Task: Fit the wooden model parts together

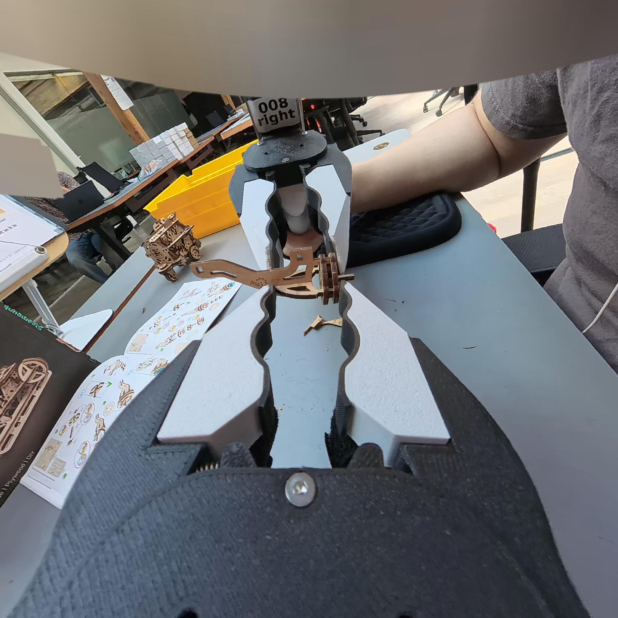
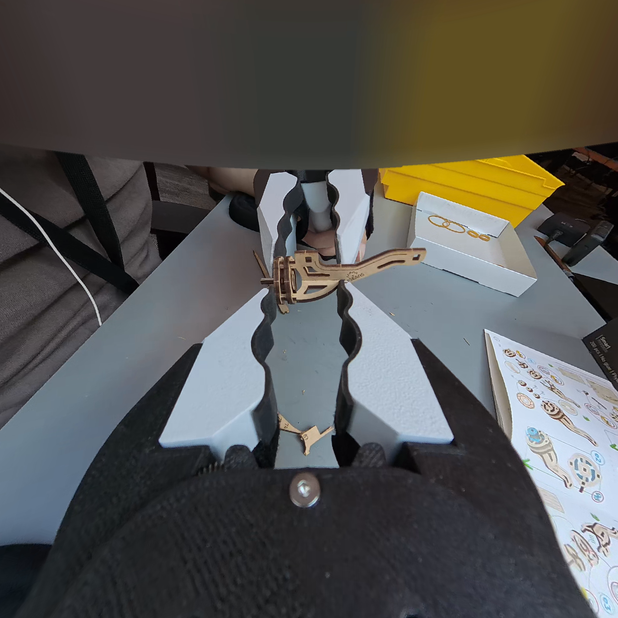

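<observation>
A small wooden assembly [image 1: 297, 281], a long slotted arm joined to a stack of discs on an axle, hangs above the grey table [image 1: 468, 334]. My left gripper [image 1: 306, 291] and my right gripper [image 1: 302, 259] face each other tip to tip. Both are closed on the assembly from opposite sides, the jaws about its width apart. In the right wrist view the assembly [image 2: 321, 274] sits at the tips of the right gripper [image 2: 304, 291], with the left gripper [image 2: 306, 255] behind it. Small loose wooden pieces [image 1: 321, 324] lie on the table below and also show in the right wrist view [image 2: 307, 434].
A finished wooden model [image 1: 170, 244], an instruction sheet [image 1: 187, 317], a black product box [image 1: 26, 384] and a yellow bin [image 1: 197, 194] are on one side. A white tray with rubber bands [image 2: 468, 247] stands near the bin. A black cushion [image 1: 401, 227] supports a person's arm [image 1: 434, 160]. The tips of both grippers are at nearly the same place.
</observation>
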### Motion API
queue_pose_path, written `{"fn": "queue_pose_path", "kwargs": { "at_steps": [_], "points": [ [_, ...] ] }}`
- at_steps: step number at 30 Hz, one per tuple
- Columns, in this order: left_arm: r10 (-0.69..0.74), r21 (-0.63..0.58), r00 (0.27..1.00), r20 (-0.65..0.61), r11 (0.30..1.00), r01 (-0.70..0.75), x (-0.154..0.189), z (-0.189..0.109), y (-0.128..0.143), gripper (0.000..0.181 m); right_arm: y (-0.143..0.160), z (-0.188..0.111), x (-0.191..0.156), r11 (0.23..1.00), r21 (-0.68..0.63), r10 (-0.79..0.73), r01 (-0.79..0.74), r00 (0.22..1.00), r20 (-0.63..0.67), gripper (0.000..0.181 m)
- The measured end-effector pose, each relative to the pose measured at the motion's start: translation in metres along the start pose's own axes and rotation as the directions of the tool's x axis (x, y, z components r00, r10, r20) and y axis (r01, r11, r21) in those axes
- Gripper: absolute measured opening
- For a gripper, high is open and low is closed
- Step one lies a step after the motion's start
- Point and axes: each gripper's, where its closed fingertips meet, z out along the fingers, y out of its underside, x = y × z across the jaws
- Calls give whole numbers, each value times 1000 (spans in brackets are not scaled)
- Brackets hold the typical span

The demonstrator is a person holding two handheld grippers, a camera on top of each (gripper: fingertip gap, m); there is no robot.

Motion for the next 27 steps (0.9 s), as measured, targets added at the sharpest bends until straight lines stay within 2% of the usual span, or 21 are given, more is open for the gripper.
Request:
{"fn": "queue_pose_path", "kwargs": {
  "at_steps": [13,24,27],
  "points": [
    [-35,-14,999,-29,999,34,0,-1,3,36,1,1,0,998,28,55,-56,998,24,36],
    [-24,-40,999,-27,999,23,0,0,7,35,5,2,1,999,7,45,-46,999,16,36],
    [-75,-50,997,-35,996,73,-1,1,9,36,8,2,2,999,-9,45,-45,999,11,36]
  ]
}}
